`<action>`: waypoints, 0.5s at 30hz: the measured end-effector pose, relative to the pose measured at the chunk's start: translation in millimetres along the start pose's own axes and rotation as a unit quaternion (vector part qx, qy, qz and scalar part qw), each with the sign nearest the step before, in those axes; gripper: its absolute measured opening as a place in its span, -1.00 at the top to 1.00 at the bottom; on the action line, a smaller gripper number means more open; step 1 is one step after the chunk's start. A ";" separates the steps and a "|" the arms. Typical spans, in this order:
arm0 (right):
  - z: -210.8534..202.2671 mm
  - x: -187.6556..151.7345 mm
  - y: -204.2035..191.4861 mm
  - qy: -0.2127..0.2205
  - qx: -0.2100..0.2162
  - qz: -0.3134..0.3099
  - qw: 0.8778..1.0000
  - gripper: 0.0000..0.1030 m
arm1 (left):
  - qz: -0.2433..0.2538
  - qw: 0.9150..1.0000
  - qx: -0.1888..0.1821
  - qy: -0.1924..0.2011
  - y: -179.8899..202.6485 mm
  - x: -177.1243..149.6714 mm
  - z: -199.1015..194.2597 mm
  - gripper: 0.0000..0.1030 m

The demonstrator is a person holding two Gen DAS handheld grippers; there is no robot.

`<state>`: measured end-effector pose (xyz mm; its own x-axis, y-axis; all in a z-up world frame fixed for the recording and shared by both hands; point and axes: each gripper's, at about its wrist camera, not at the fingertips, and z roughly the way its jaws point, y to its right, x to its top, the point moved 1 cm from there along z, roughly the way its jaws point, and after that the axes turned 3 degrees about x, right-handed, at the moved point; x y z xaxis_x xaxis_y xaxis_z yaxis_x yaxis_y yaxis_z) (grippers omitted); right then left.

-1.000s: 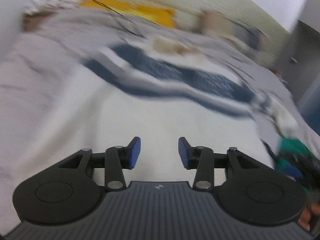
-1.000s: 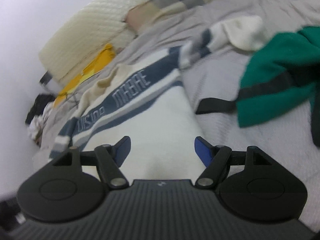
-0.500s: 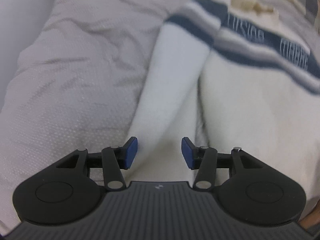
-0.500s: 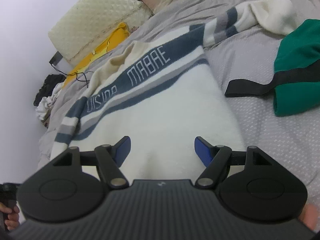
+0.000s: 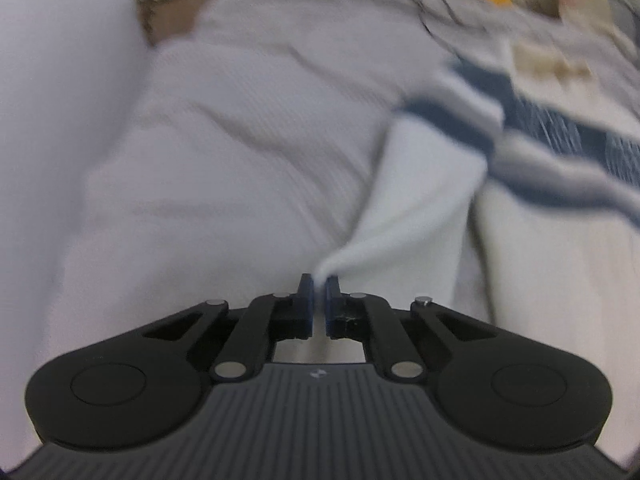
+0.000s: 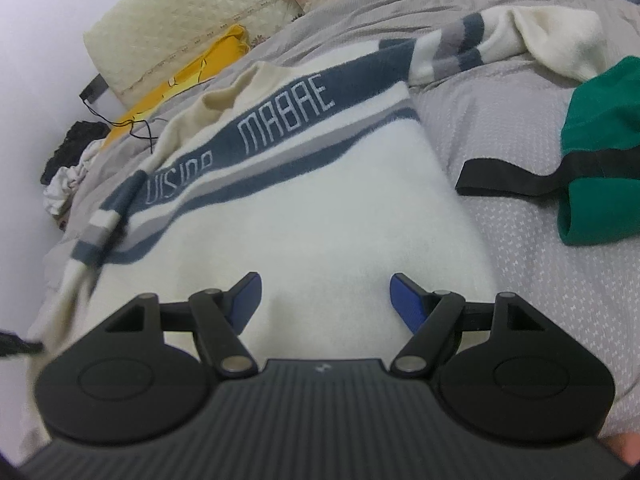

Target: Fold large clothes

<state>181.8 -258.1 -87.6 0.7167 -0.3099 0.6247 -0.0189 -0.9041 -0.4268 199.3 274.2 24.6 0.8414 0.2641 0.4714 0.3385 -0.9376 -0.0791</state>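
A large cream sweater [image 6: 320,208] with navy and grey stripes and white lettering lies flat on a grey bed. My left gripper [image 5: 319,284] is shut on the cuff end of the sweater's left sleeve [image 5: 420,184], which rises off the bed toward the fingers. That sleeve also shows at the left in the right wrist view [image 6: 96,240]. My right gripper [image 6: 324,296] is open and empty, low over the sweater's lower body. The other sleeve [image 6: 520,40] lies stretched to the far right.
A green garment with a black band [image 6: 600,152] lies on the grey bedcover [image 6: 520,260] to the right. A cream quilted pillow [image 6: 192,28] and a yellow cloth [image 6: 200,68] lie at the head of the bed. A white wall [image 5: 52,120] runs on the left.
My left gripper has closed on the sleeve's cuff end and lifted it; it was open before. My right gripper has stayed open over the sweater's body.
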 end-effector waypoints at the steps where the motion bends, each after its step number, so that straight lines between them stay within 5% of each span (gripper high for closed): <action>1: 1.0 0.2 -0.9 0.002 -0.003 -0.003 1.000 -0.44 | -0.005 1.000 0.010 0.015 -9.6 12.7 -5.8 0.89; 8: 10.5 4.9 -8.3 0.025 -0.013 -0.030 0.999 -0.44 | -0.052 0.989 0.070 0.116 -68.7 119.4 -33.0 0.89; 15: 24.0 10.9 -16.5 0.046 -0.001 -0.056 0.997 -0.43 | -0.082 0.979 0.119 0.142 -87.6 196.8 21.2 0.89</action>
<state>206.6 -239.5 -89.4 0.6473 -0.2321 0.7260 0.0566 -0.9352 -0.3495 344.2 413.0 105.7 0.6274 0.3020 0.7177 0.5773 -0.7990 -0.1685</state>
